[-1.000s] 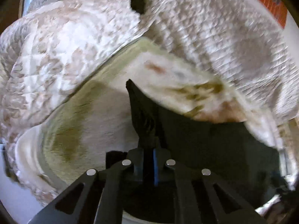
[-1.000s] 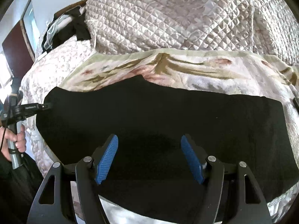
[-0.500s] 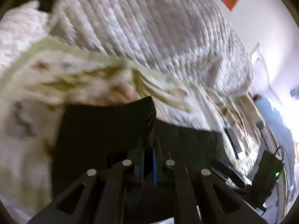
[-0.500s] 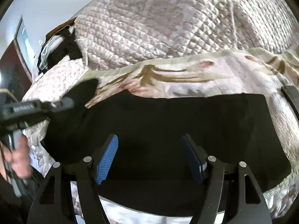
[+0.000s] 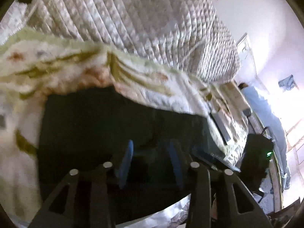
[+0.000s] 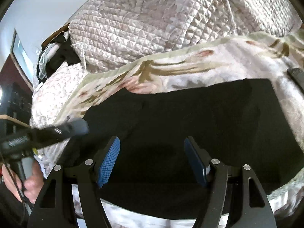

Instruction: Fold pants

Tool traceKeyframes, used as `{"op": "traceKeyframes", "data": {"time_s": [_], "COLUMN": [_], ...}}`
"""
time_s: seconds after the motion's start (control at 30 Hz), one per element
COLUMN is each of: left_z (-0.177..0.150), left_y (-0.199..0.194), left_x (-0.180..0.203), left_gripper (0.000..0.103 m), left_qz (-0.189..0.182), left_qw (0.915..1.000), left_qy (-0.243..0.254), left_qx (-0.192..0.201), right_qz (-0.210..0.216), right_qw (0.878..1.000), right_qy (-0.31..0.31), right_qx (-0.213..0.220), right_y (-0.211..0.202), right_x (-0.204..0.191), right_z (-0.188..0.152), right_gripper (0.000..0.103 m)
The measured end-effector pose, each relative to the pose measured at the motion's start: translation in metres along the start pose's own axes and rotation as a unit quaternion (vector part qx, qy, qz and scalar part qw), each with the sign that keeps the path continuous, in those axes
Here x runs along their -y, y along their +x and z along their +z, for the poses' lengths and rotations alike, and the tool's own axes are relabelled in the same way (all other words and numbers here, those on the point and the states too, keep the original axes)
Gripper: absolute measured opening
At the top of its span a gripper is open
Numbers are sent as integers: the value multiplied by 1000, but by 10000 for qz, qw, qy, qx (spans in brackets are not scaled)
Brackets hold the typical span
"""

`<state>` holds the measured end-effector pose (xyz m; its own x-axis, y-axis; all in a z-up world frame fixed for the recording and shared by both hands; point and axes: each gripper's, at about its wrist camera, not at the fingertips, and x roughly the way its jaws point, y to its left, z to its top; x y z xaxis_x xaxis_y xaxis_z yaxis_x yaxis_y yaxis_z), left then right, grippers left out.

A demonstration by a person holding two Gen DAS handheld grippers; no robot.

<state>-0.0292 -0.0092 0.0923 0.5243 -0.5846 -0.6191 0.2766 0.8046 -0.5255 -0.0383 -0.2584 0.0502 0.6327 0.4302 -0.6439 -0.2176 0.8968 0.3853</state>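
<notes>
The black pants lie flat in a wide band on a floral blanket. My right gripper hovers low over their near half, open, with nothing between its blue pads. My left gripper is over the pants too. Its jaws are opening, with only cloth lying below them and none pinched. In the right wrist view the left gripper reaches in from the left edge over the pants' left end, held by a hand.
A bulky quilted cover is heaped behind the blanket. Dark clothes are piled at the far left. A black device with a green light sits off the bed's right end, with light blue clothing beyond it.
My left gripper, shut on a pants edge, swung it across over the rest of the pants, then parted its jaws and let the cloth go. The right gripper stayed open, nearly still.
</notes>
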Motion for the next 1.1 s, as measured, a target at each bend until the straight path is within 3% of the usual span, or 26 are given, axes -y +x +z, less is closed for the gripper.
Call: {"op": "traceKeyframes", "data": {"time_s": [0.1,0.2,0.47,0.73,0.9,1.03,1.1], "left_z": [10,12,-2,-6,-8,-9,-9], "left_y": [-14,-17,-12,-5,-1,-2,-2], "left_x": [-19,-46,-87,-84,-84,-84,-84], "left_gripper": [45,45,45,45,45,45,45], "left_qz": [622,1346,1480,1492,1567,1566,1570], "left_qw": [9976,9905,9882,9883,9874,9873,9873], "left_qy": [118,59,-317,-188,-103,-74,-65], "left_qx": [275,257,211,240,211,249,247], "right_qz": [207,440,536,700,713,781,695], "right_qw": [9997,9984,9962,9933,9932,9953,9953], "right_qy": [-1,-46,-113,-3,104,178,217], "right_qx": [-156,-338,-677,-917,-913,-548,-632], "right_y": [7,15,40,70,73,53,58], "right_x": [-7,-17,-30,-30,-28,-23,-19], "right_z": [-2,-2,3,18,19,18,15], "right_gripper": [70,70,69,40,3,3,3]}}
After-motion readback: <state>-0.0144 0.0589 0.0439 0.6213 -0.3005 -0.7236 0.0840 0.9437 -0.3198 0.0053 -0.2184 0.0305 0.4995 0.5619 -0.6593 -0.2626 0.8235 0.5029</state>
